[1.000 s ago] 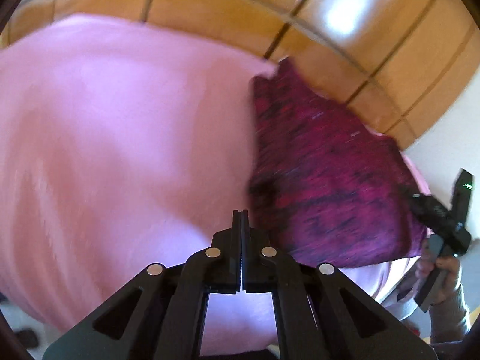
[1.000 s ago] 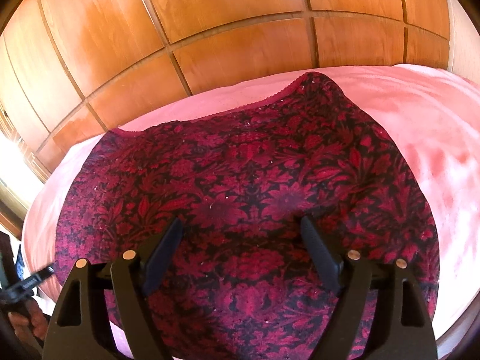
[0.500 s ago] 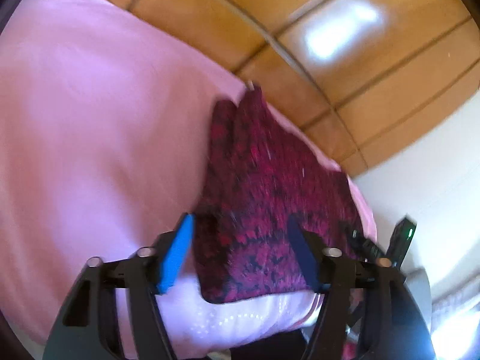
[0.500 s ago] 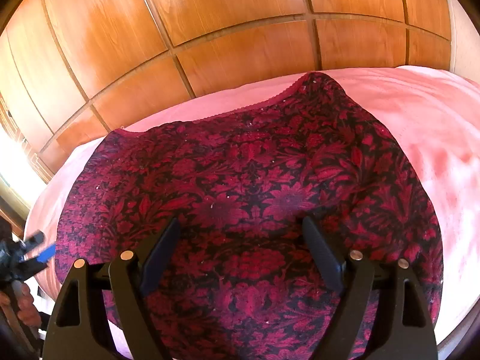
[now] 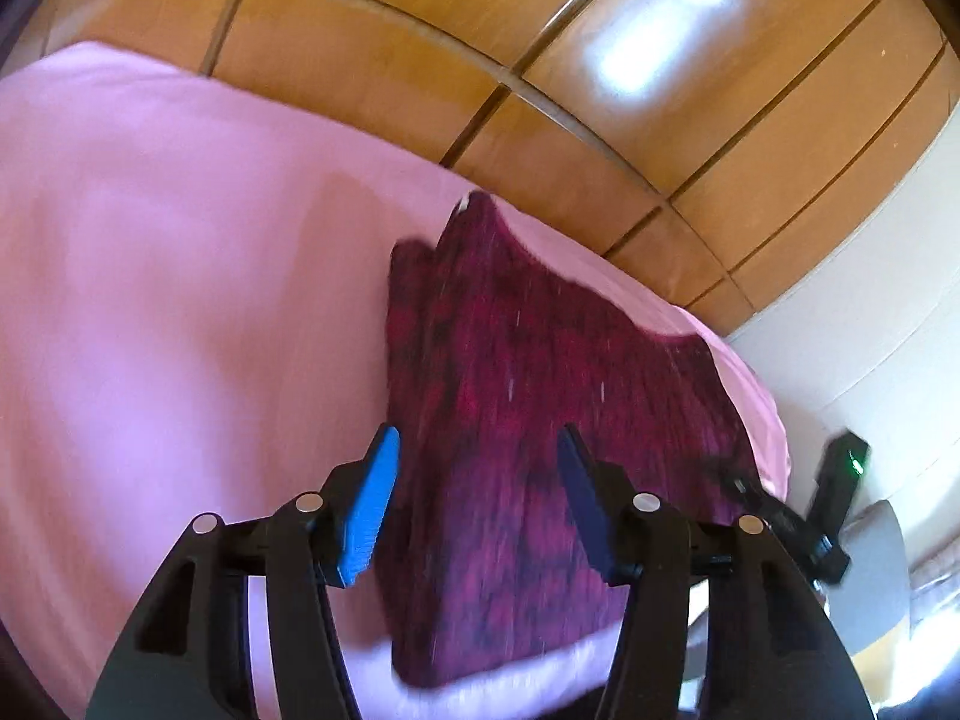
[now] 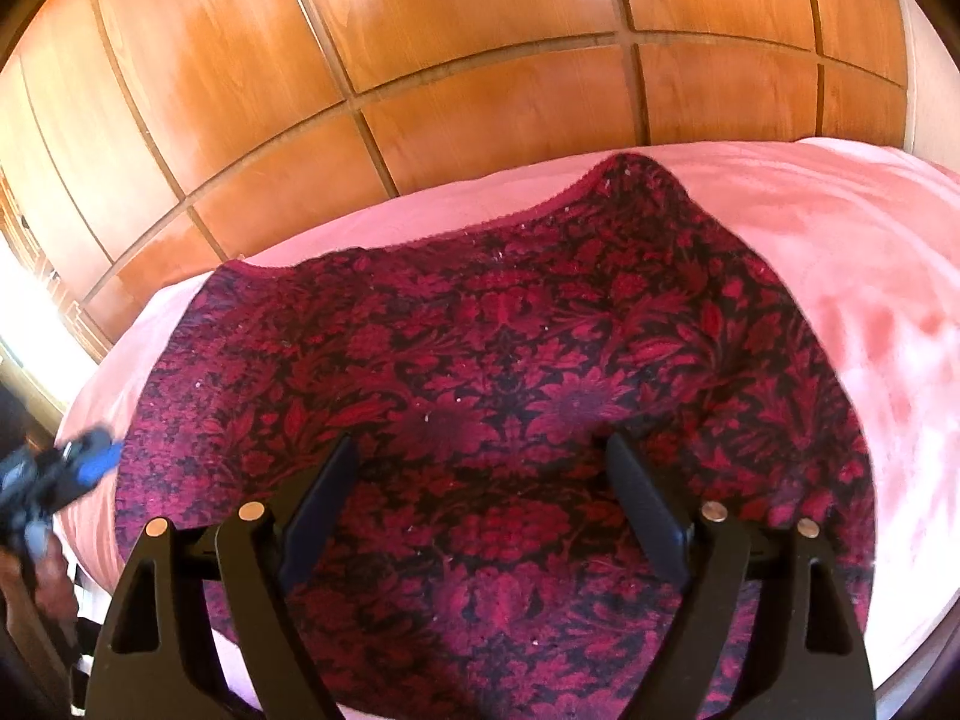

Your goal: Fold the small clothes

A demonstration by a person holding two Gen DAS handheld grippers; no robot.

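A dark red garment (image 6: pixel 510 396) with a black floral pattern lies spread flat on a pink bedspread (image 6: pixel 888 276). My right gripper (image 6: pixel 477 450) hovers over its near half, jaws wide open, nothing between them. In the left wrist view the same garment (image 5: pixel 540 420) appears blurred, running from a far pointed corner to the bed's near edge. My left gripper (image 5: pixel 477 441) hangs above its near-left part with the jaws opening and nothing pressed between the pads. The right gripper (image 5: pixel 798 516) shows at the garment's right edge, and the left gripper (image 6: pixel 78 462) shows at the far left of the right wrist view.
A wall of orange wooden panels (image 6: pixel 480 60) stands behind the bed. The pink bedspread (image 5: pixel 180 300) stretches wide to the left of the garment. A pale wall (image 5: pixel 870 312) and a grey object (image 5: pixel 882 576) lie off the bed's right side.
My left gripper went from shut to open and swung right and up, bringing the garment under it. The right gripper and the garment stayed put.
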